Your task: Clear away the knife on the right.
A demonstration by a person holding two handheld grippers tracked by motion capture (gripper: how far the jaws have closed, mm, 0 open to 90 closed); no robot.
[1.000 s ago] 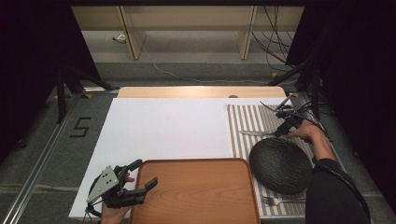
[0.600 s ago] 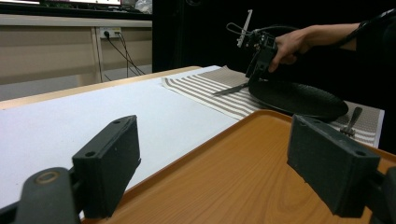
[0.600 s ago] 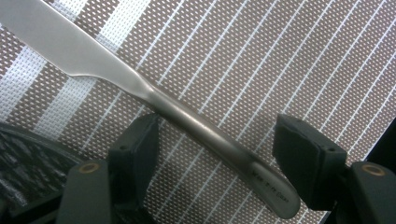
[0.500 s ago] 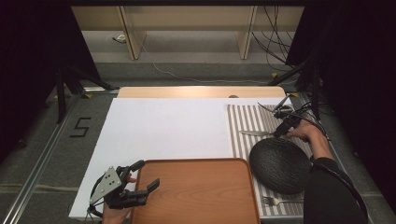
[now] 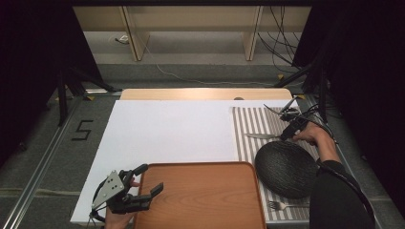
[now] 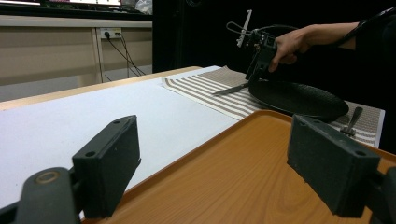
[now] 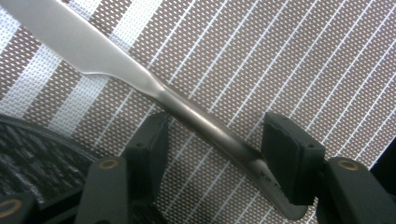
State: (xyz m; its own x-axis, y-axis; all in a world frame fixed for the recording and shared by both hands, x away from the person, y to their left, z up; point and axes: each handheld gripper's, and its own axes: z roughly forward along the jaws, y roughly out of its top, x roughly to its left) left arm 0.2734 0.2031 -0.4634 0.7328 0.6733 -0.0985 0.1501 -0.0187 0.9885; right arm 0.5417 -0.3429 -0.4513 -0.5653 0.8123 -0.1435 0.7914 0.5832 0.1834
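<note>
I'm watching the feed and the right claw (image 7: 212,154) is sitting low over the striped placemat (image 7: 299,60), straddling the handle of a table knife (image 7: 140,77). The handle is running slantwise between the two pads. The jaws have just been closing in on it, but from the right gripper view I'm still seeing mat between the left pad and the metal. The right pad is looking right up against the handle, or just in front of it, honestly can't tell which. So I'm calling it open around the knife, not clamped yet. The blade is pointing away up and to the left of the claw, lying flat on the mat. The dark round plate (image 5: 286,168) is lying just beside the claw, on the near side.

In the high view the right claw (image 5: 287,135) is at the far part of the placemat (image 5: 253,121), with the knife (image 5: 261,136) sticking out toward the white surface (image 5: 172,131). A fork (image 5: 282,206) is lying on the mat past the plate, well away from that claw.

The left claw (image 5: 145,182) is hanging wide open with nothing in it, its jaws reaching over the corner of the wooden tray (image 5: 200,195).
</note>
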